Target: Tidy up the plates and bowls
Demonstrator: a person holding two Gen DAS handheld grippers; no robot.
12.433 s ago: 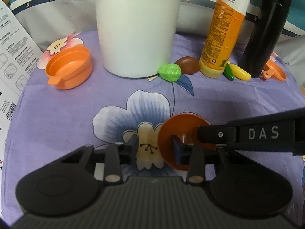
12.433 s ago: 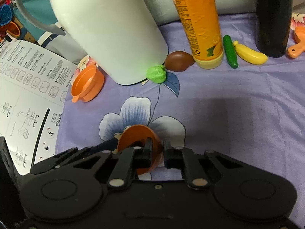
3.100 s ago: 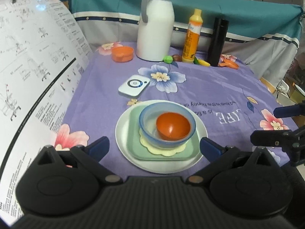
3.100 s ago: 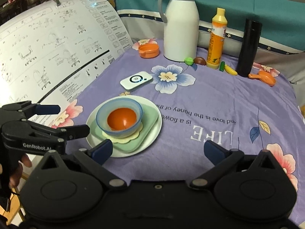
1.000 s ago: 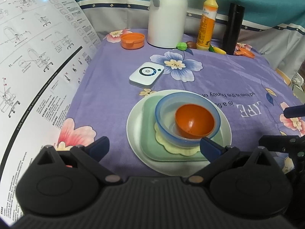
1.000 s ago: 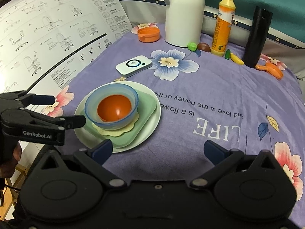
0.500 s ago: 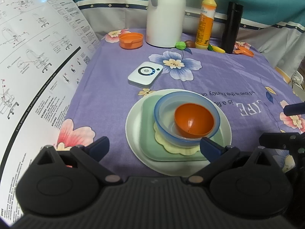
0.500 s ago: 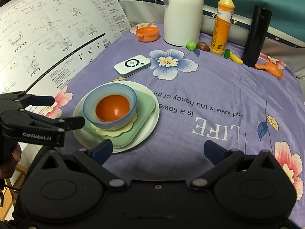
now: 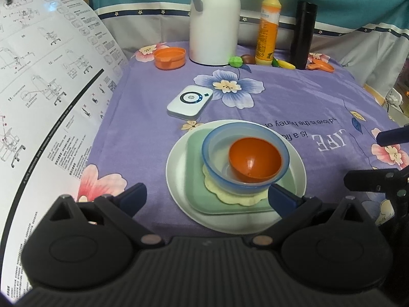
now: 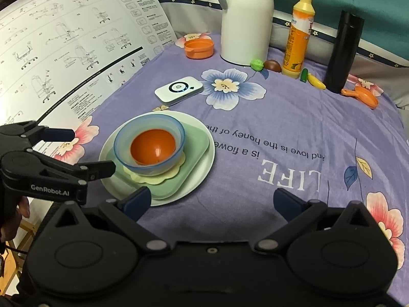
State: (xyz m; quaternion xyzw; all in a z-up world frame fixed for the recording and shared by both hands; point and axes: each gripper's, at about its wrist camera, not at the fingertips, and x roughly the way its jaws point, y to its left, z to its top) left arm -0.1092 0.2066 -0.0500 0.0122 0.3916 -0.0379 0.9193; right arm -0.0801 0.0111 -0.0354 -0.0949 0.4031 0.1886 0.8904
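An orange bowl (image 9: 254, 160) sits inside a blue bowl (image 9: 217, 151), on a pale yellow scalloped mat (image 9: 237, 199), a green square plate (image 9: 195, 179) and a round white plate (image 9: 176, 179). The same stack shows in the right wrist view, with the orange bowl (image 10: 152, 147) on top. My left gripper (image 9: 207, 199) is open and empty, just in front of the stack. My right gripper (image 10: 211, 202) is open and empty, to the right of the stack. A second orange bowl (image 9: 170, 57) with a spout stands at the far left.
On the purple flowered cloth (image 9: 294, 97) lie a white device (image 9: 190, 101), a white jug (image 9: 214, 23), an orange bottle (image 9: 267, 29), a black flask (image 9: 304, 34), small toy fruits (image 9: 236, 61) and an orange scoop (image 9: 322, 65). A large instruction sheet (image 9: 38, 76) stands on the left.
Both grippers have stayed open and empty and have drawn back a little from the stack. The stack has not moved.
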